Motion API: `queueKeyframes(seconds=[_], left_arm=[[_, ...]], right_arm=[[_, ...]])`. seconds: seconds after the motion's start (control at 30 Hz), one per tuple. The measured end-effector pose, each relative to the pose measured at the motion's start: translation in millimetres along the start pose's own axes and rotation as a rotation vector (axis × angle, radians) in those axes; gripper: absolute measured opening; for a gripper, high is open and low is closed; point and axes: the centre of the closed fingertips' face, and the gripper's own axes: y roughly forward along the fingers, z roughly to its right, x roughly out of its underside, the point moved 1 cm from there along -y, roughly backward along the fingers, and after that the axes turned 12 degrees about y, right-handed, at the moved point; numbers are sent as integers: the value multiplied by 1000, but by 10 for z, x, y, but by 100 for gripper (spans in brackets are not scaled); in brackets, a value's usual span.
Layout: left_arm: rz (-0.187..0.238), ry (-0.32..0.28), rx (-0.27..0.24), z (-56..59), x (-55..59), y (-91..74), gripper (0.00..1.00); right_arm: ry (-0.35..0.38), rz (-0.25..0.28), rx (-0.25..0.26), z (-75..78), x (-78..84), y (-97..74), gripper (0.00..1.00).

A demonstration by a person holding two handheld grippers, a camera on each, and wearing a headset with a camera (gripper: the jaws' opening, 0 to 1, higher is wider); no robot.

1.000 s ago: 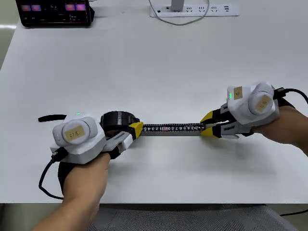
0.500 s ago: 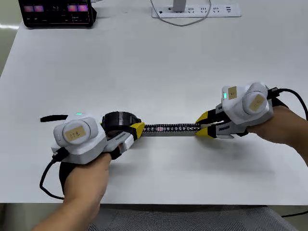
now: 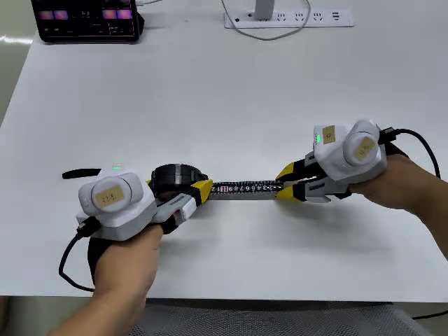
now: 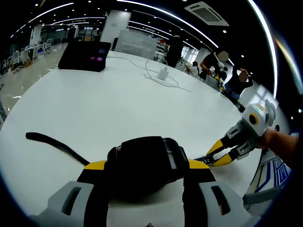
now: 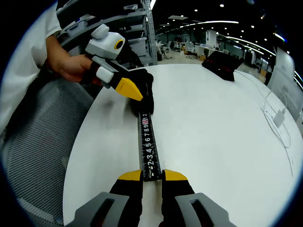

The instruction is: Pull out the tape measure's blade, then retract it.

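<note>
A white table (image 3: 210, 98) is stretching across the head view. At its far edge a white power strip (image 3: 288, 17) is lying with a plug sitting in it, and a white cable (image 3: 263, 38) is looping from it onto the tabletop. A black device (image 3: 85, 19) is sitting at the far left corner, its screen glowing pink. A grey mesh chair (image 3: 266, 320) is showing below the near edge. In the left gripper view, people (image 4: 211, 66) are standing beyond the table.
</note>
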Motion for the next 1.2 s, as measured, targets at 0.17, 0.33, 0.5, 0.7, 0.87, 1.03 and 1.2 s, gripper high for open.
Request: queueKeyframes(seconds=[0.17,0.33,0.5,0.7,0.87,1.03,1.2], left_arm=[[-1,-2,1,0,-3,3,58],[0,-3,3,-1,-3,5,58],[1,-3,4,3,-5,3,58],[2,-7,5,2,-5,7,59],[3,-10,7,-2,-4,9,59],[3,-16,9,-2,-5,13,59],[4,-15,10,2,-7,12,59]], right_arm=[[-2,9,-8,-22,-55,49,11],[-3,15,-15,-33,-90,90,11],[-3,22,-24,-31,-127,136,11],[-1,35,-34,-31,-181,212,11],[-5,41,-41,-37,-228,263,11],[-7,51,-48,-47,-266,303,11],[-9,58,-52,-65,-313,351,11]])
